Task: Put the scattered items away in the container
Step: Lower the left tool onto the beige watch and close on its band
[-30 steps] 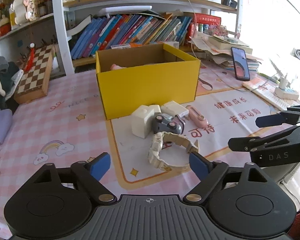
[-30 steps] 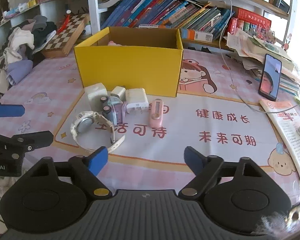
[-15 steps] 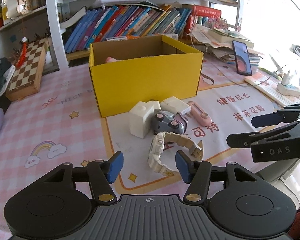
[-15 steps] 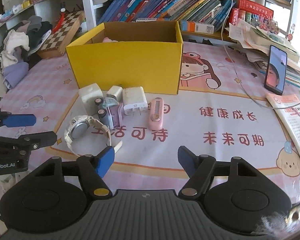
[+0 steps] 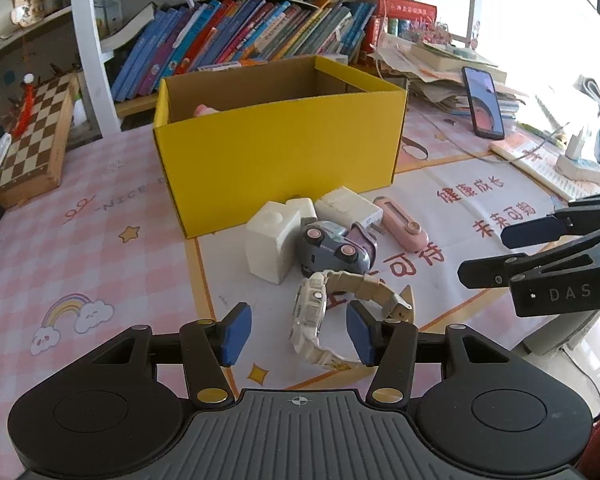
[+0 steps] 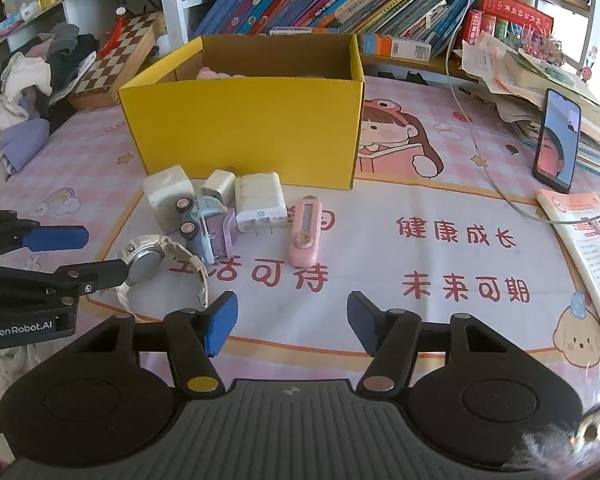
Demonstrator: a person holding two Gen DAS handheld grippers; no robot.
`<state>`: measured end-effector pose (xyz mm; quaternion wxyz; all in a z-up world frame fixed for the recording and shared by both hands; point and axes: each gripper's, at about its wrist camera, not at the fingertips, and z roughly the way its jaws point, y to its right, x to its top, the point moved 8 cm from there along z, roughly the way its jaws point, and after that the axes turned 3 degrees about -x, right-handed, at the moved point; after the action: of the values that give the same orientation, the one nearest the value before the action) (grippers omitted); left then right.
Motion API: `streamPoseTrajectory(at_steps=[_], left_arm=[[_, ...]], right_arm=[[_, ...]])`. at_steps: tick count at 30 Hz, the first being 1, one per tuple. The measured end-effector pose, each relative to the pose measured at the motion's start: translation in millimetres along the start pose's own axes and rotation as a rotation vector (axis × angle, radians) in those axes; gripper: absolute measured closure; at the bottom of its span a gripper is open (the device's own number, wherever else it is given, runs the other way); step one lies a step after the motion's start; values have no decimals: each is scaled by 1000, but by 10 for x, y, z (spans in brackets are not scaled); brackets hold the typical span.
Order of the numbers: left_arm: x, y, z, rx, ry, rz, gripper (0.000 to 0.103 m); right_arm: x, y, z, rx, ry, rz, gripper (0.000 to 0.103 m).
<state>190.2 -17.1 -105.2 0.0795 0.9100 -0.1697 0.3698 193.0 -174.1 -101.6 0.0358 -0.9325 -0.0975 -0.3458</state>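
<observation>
Left gripper [image 5: 298, 334] open, straddling white watch [image 5: 312, 312]; right gripper [image 6: 292, 322] open, empty, short of yellow box [image 6: 252, 128].

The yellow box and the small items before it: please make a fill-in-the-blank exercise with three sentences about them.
1. The left gripper is open around the cream ____, which lies on the mat.
2. The toy car lies on its ____, wheels facing sideways.
3. The pink utility knife lies ____ the yellow box, on the mat.

Missing words: watch; side; outside
</observation>
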Motion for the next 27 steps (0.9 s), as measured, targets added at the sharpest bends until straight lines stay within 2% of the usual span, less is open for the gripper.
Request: streamPoseTrajectory(at_steps=[19, 27], left_arm=[[8, 0, 282, 1, -52, 3, 62], [-10, -12, 354, -1, -74, -1, 76]], right_arm=[[125, 67, 247, -1, -33, -12, 45], [177, 74, 355, 6, -45, -17, 45]])
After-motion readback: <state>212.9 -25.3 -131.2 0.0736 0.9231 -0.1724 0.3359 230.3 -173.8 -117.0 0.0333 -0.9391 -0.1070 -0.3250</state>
